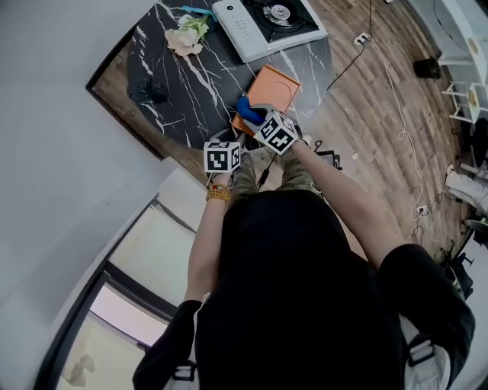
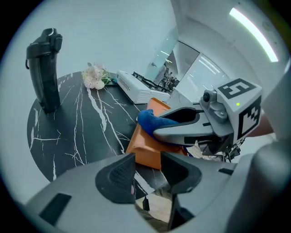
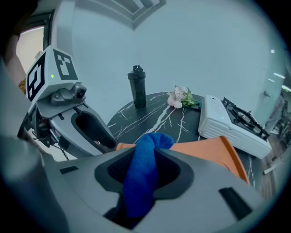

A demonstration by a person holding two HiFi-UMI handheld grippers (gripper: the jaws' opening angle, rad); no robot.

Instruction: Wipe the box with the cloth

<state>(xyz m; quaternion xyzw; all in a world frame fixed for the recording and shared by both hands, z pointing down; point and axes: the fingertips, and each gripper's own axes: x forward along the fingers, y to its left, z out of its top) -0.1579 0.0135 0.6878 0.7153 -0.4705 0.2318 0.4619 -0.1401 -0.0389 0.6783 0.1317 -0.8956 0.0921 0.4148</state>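
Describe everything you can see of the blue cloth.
The blue cloth looks like soft, fuzzy fabric, bunched into a thick fold rather than spread flat. It is clamped between the jaws of the right hand-held gripper, and a rounded end sticks out past the jaw tips. That end appears to rest on top of the orange box, near the box's end closest to the person, over the dark marble-patterned table.

Marble table point(image 1: 200, 76), box point(image 1: 276, 85), stove point(image 1: 263, 23), flowers point(image 1: 185, 34), bottle point(image 1: 147, 90)
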